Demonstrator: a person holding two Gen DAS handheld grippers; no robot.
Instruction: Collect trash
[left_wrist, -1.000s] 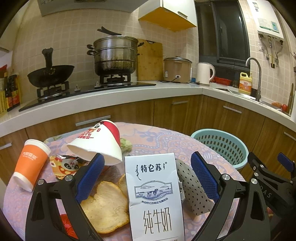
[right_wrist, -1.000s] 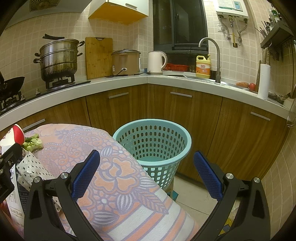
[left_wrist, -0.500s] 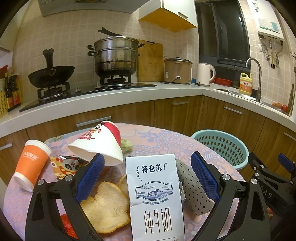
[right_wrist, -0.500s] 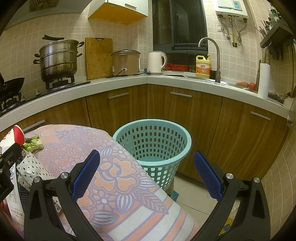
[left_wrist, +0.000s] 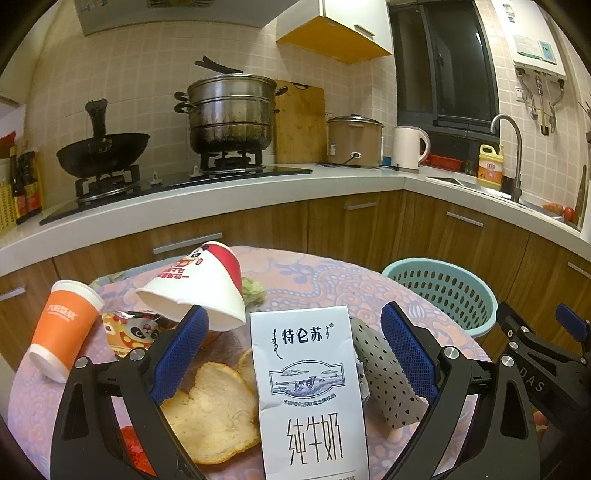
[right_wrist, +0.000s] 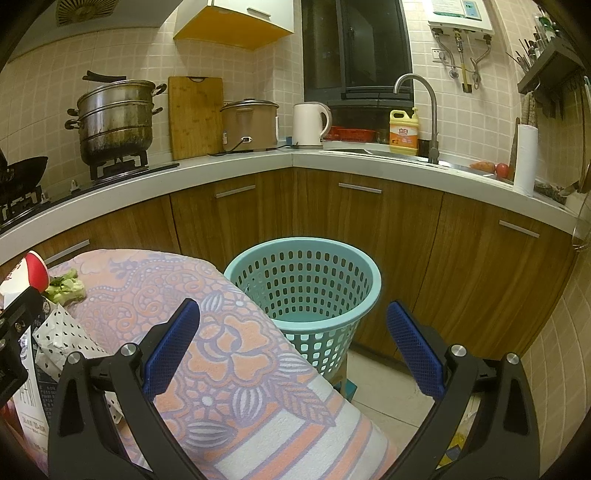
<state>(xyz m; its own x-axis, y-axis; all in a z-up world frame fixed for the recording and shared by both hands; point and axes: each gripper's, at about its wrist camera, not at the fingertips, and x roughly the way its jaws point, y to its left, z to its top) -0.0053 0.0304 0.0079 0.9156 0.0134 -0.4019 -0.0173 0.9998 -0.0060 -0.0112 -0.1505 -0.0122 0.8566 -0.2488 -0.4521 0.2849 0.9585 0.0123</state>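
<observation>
The milk carton (left_wrist: 308, 391) stands upright near the table's (right_wrist: 236, 354) front edge, framed between the spread fingers of the left gripper (left_wrist: 295, 354). It is probably empty: light, stiff-walled, easily tipped, so best pinched across its flat sides. The right gripper (right_wrist: 291, 343) hangs spread and empty over the table's right edge, facing the teal basket (right_wrist: 303, 291) on the kitchen floor.

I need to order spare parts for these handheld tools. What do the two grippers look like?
Both match: the left gripper and right gripper have black angular frames with triangular cut-outs and silver bolts. The fingers carry blue textured pads. White lettering ending "DAS" shows on the right gripper's body. No cables or sleeves show.
</observation>
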